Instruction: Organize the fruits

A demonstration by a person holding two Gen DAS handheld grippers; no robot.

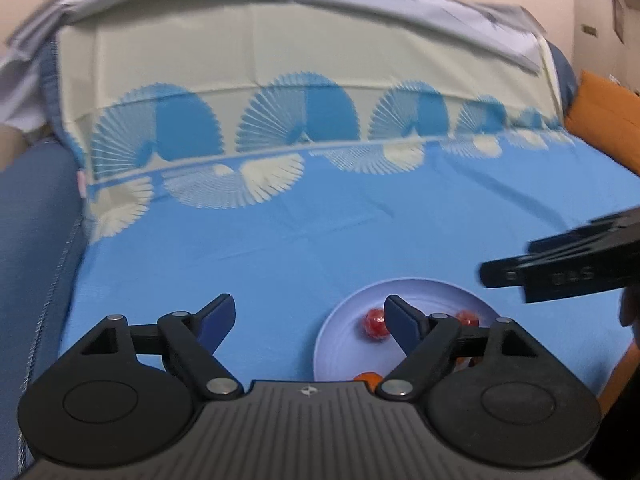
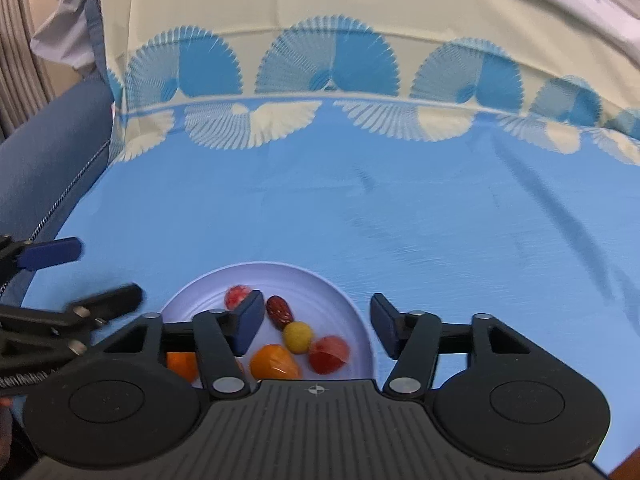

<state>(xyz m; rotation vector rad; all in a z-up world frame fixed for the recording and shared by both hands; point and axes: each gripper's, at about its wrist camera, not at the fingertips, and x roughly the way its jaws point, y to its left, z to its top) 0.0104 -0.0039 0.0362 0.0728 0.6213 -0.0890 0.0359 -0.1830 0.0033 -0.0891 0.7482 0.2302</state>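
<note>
A pale lilac plate (image 2: 320, 280) lies on the blue cloth and holds several small fruits: a red one (image 2: 237, 297), a dark red date (image 2: 280, 311), a yellow one (image 2: 298, 336), an orange one (image 2: 275, 362) and a red one (image 2: 329, 354). My right gripper (image 2: 316, 326) is open and empty, just above the plate's near side. The plate also shows in the left wrist view (image 1: 352, 344) with a red fruit (image 1: 375, 322). My left gripper (image 1: 310, 320) is open and empty, left of the plate. The right gripper (image 1: 560, 264) is seen at the right edge.
A blue cloth (image 2: 400, 208) with a white fan pattern covers the surface. A cream and blue backrest (image 1: 280, 92) rises behind. A dark blue armrest (image 1: 36, 220) is at the left and an orange cushion (image 1: 604, 116) at the right.
</note>
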